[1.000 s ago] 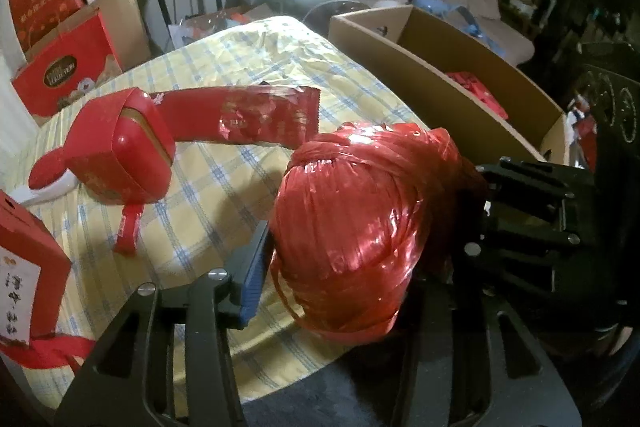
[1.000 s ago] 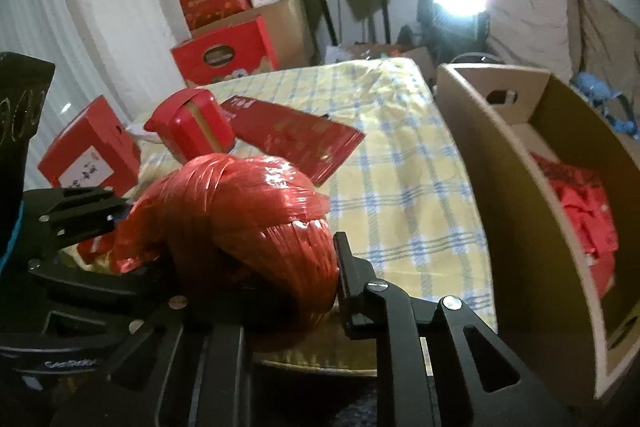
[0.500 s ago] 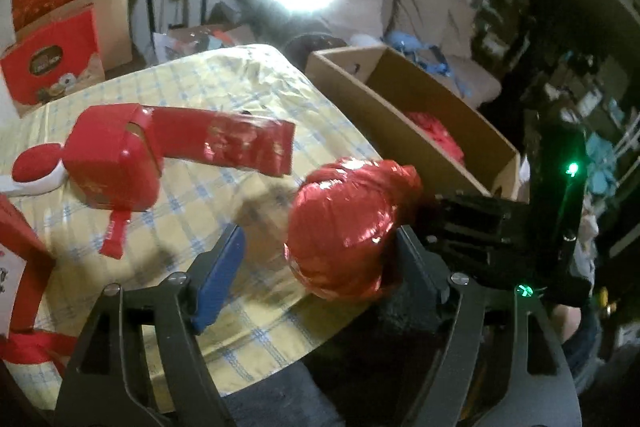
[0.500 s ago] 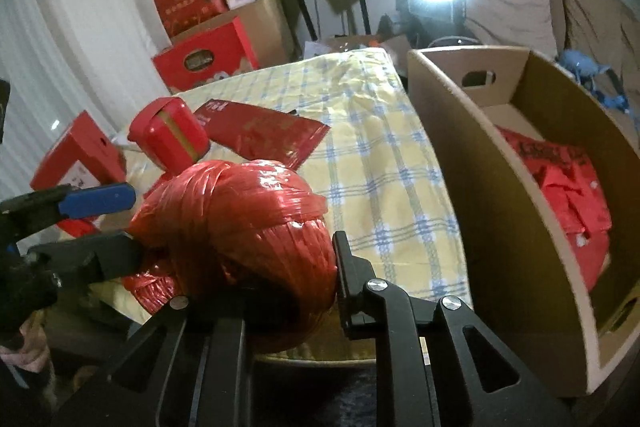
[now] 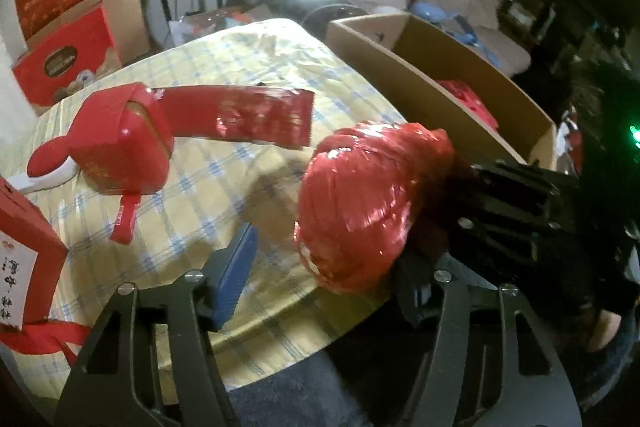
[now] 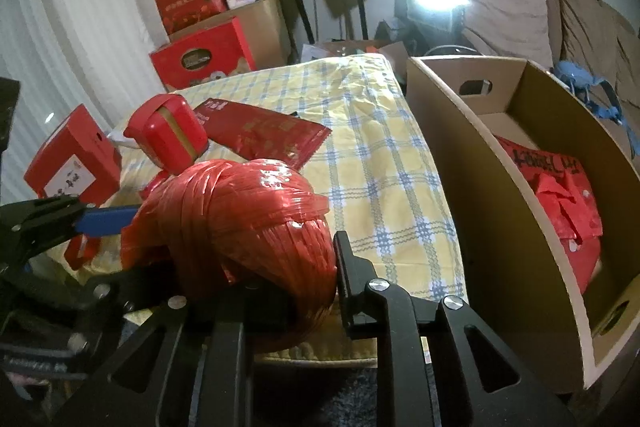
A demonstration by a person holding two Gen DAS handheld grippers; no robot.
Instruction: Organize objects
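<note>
1. The ball of red ribbon (image 6: 240,223) is held above the near edge of the surface (image 6: 384,195), which carries a yellow checked cloth.
2. The right tool (image 6: 308,279) grips the ball of red ribbon: one black finger (image 6: 350,279) presses its right flank, while the opposite finger is hidden behind the ball. Its jaws are easing slightly wider yet remain clamped on the ball.
3. The left tool (image 5: 324,267) stands around the ball of red ribbon with its jaws closing. Its blue pad (image 5: 236,267) is apart from the ball in the left wrist view; the other finger lies beside the ball, and contact there cannot be told.
4. In the right wrist view, the left tool's blue pad (image 6: 106,221) reaches in just beside the left flank of the ball.
5. The cardboard box (image 6: 472,187) stands to the right of the ball, against the side of the surface. Red bags (image 6: 560,195) lie inside it.
6. A red tin (image 6: 170,135) sits on the surface beyond the ball, to its left.
7. A flat red packet (image 6: 264,131) lies on the cloth beyond the ball, just beside the red tin.
8. A red carton with a white label (image 6: 74,163) stands at the left edge of the surface, left of the ball.
</note>
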